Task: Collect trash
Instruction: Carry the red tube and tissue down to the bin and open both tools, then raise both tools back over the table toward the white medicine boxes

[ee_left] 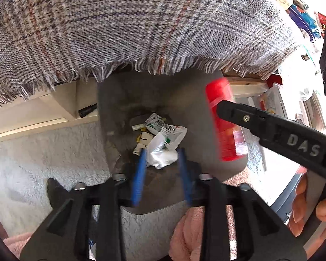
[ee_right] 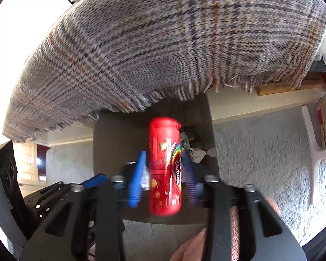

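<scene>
Skittles tube (ee_right: 165,167), red, sits upright between the right gripper (ee_right: 163,174) jaws, which are clamped on its sides, directly above the grey bin (ee_left: 206,100) below the fringed plaid cloth (ee_left: 141,26). Left gripper (ee_left: 162,169) hangs over the same bin, jaws apart around a crumpled white wrapper (ee_left: 160,152); whether the pads touch it I cannot tell. Printed sachets (ee_left: 165,128) lie on the bin floor. Step in hand looks like the drop: next, spread the right jaws while centred over the bin.
</scene>
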Demonstrator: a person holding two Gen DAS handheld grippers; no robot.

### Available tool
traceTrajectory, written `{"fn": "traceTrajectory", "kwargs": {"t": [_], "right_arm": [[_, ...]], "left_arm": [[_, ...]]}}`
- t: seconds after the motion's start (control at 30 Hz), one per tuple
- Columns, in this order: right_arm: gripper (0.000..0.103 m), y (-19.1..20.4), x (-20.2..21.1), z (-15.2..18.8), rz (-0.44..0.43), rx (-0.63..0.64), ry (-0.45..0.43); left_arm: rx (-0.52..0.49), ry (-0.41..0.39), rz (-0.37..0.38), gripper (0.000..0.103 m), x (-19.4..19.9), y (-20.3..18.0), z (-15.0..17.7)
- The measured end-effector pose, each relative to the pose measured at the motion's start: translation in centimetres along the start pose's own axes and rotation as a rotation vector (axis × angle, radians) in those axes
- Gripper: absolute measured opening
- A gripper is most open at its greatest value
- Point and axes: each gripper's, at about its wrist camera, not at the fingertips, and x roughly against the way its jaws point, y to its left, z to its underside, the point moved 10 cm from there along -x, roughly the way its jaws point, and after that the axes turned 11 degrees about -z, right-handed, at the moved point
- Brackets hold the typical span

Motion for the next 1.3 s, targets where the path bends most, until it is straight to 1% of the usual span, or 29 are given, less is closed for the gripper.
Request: {"fn": "traceTrajectory", "kwargs": {"t": [0.03,0.07,0.1,0.13,0.17,0.2,0.23,0.27,0.3,0.33,0.4,0.5,0.6,0.7,0.83,1.03,1.13,1.3], "right_arm": [[0.061,-0.1,0.2,0.0,-0.001,-0.003,-0.002],[0.061,-0.3,0.4,0.0,0.002,-0.004,-0.009],[0.062,-0.5,0.7,-0.1,0.009,-0.004,-0.016],[0.067,-0.7,1.1,-0.2,0.018,-0.005,-0.025],[0.077,-0.9,1.4,-0.2,0.026,-0.004,-0.032],[0.082,-0.9,1.7,-0.3,0.039,-0.002,-0.041],[0.089,-1.2,2.2,-0.4,0.058,0.004,-0.056],[0.096,-1.4,2.5,-0.5,0.07,0.011,-0.068],[0.099,-1.5,2.9,-0.6,0.082,0.02,-0.077],[0.1,-1.6,3.4,-0.6,0.097,0.034,-0.086],[0.099,-2.0,4.1,-0.6,0.109,0.051,-0.085],[0.1,-2.0,5.1,-0.7,0.099,0.056,-0.087],[0.1,-2.1,7.1,-1.3,0.069,0.031,-0.118],[0.1,-1.7,9.2,-2.5,0.063,0.033,-0.155],[0.1,-0.3,11.3,-4.2,0.058,0.059,-0.194],[0.1,1.5,13.5,-7.3,0.064,0.106,-0.229],[0.1,2.0,14.0,-8.9,0.061,0.114,-0.244],[0.1,2.6,14.0,-12.3,0.056,0.118,-0.269]], "left_arm": [[0.005,-0.005,-0.005,0.044,0.1,0.3,0.0],[0.007,-0.009,-0.009,0.047,0.3,0.5,-0.1],[0.008,-0.01,-0.015,0.053,0.5,0.7,-0.1],[0.01,-0.015,-0.023,0.06,0.7,0.9,-0.1],[0.012,-0.022,-0.029,0.065,0.9,1.2,-0.2],[0.014,-0.028,-0.037,0.074,1.1,1.5,-0.3],[0.015,-0.036,-0.047,0.083,1.4,1.8,-0.3],[0.014,-0.042,-0.051,0.087,1.7,1.9,-0.3],[0.012,-0.047,-0.053,0.092,2.0,2.1,-0.3],[0.01,-0.054,-0.058,0.095,2.4,2.2,-0.3],[0.009,-0.063,-0.068,0.095,3.1,2.6,-0.3],[0.015,-0.073,-0.066,0.095,4.4,3.0,-0.3],[0.024,-0.105,-0.066,0.095,6.3,3.2,-0.8],[0.037,-0.142,-0.049,0.095,8.4,3.1,-1.8],[0.043,-0.18,-0.032,0.095,10.7,2.8,-3.5],[0.006,-0.24,-0.061,0.095,13.6,3.4,-7.0],[0.0,-0.254,-0.056,0.095,14.2,3.5,-8.9],[-0.016,-0.267,-0.076,0.095,14.5,4.1,-12.0]]}}
